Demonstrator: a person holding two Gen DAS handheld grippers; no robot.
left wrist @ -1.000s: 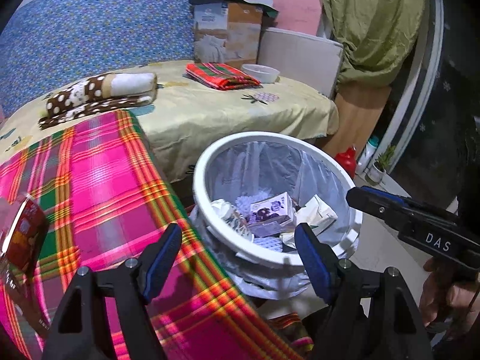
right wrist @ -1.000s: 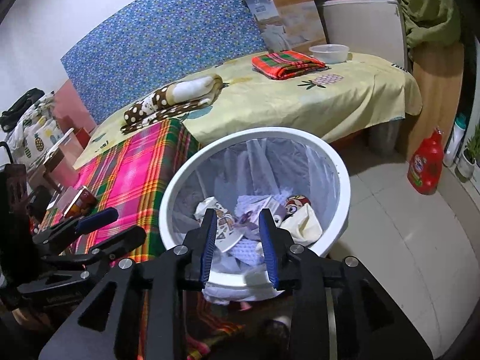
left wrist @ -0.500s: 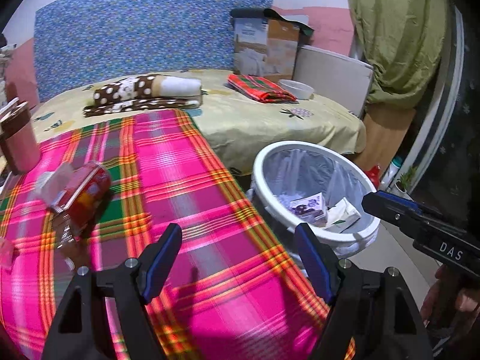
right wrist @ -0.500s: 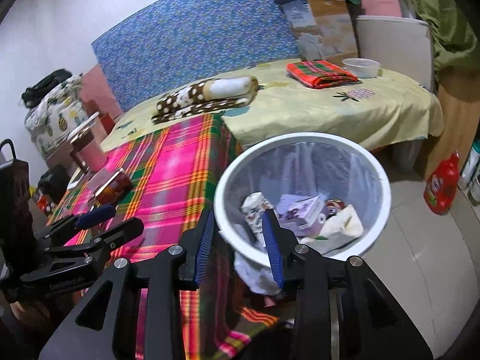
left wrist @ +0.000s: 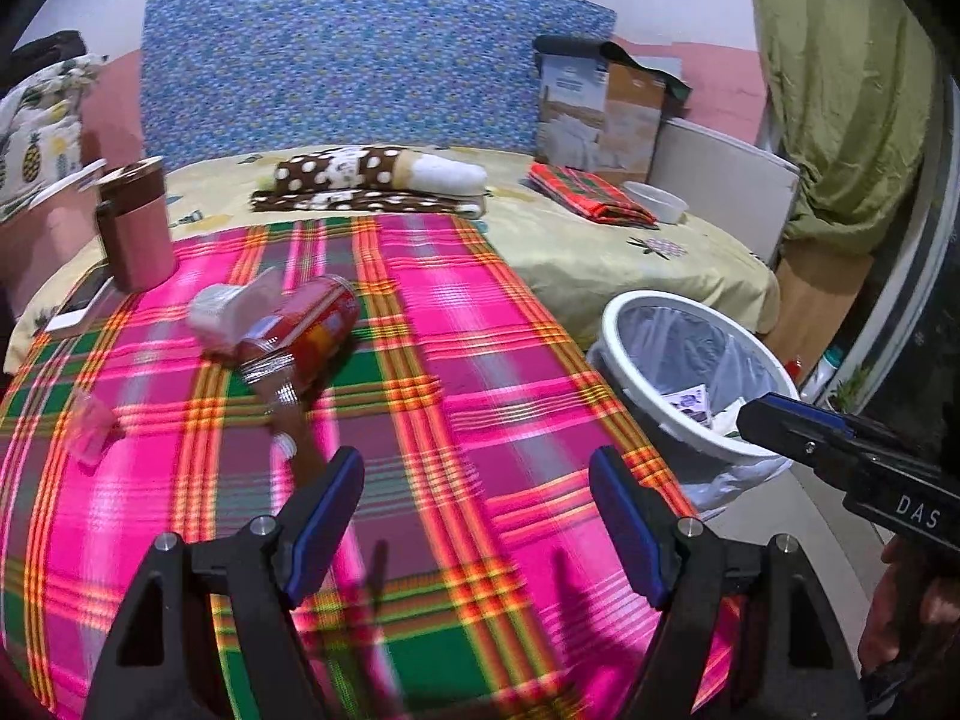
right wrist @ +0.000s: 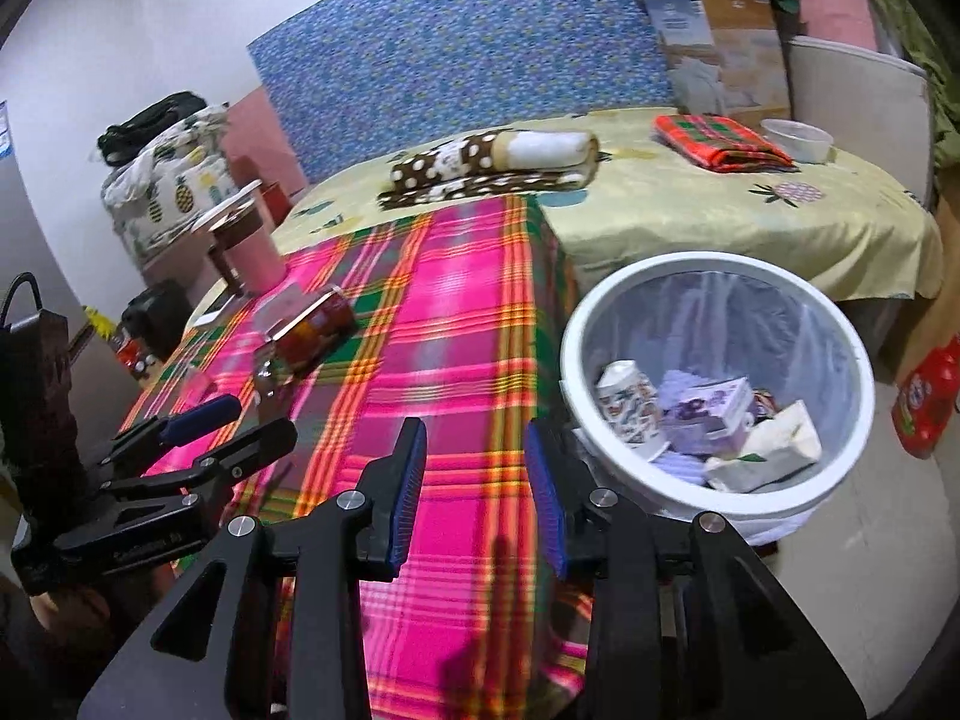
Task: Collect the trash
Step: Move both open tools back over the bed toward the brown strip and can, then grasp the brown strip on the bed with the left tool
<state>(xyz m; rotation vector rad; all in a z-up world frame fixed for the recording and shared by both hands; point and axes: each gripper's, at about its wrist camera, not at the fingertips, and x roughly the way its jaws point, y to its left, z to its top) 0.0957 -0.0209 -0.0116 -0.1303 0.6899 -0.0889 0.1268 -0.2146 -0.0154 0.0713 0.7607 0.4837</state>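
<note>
A crushed red plastic bottle (left wrist: 300, 330) lies on its side on the pink plaid tablecloth (left wrist: 468, 360), with a clear crumpled wrapper (left wrist: 222, 306) against it; the bottle also shows in the right wrist view (right wrist: 312, 327). A small pink scrap (left wrist: 90, 432) lies at the cloth's left. My left gripper (left wrist: 477, 516) is open and empty above the cloth, short of the bottle. My right gripper (right wrist: 474, 480) is partly open and empty over the table's right edge. The white bin (right wrist: 708, 267) with a clear liner stands to its right, holding cartons and paper trash (right wrist: 714, 420).
A brown and pink tumbler (left wrist: 135, 222) and a phone (left wrist: 81, 306) sit at the table's far left. Behind is a bed with a yellow sheet (left wrist: 600, 252), a dotted blanket roll (left wrist: 372, 177), folded red cloth and a white bowl (left wrist: 657, 201). A red detergent bottle (right wrist: 924, 396) stands on the floor.
Both grippers have swung left from over the bin to over the plaid table. The bottle and wrapper came into fuller view. The right gripper's fingers have opened slightly.
</note>
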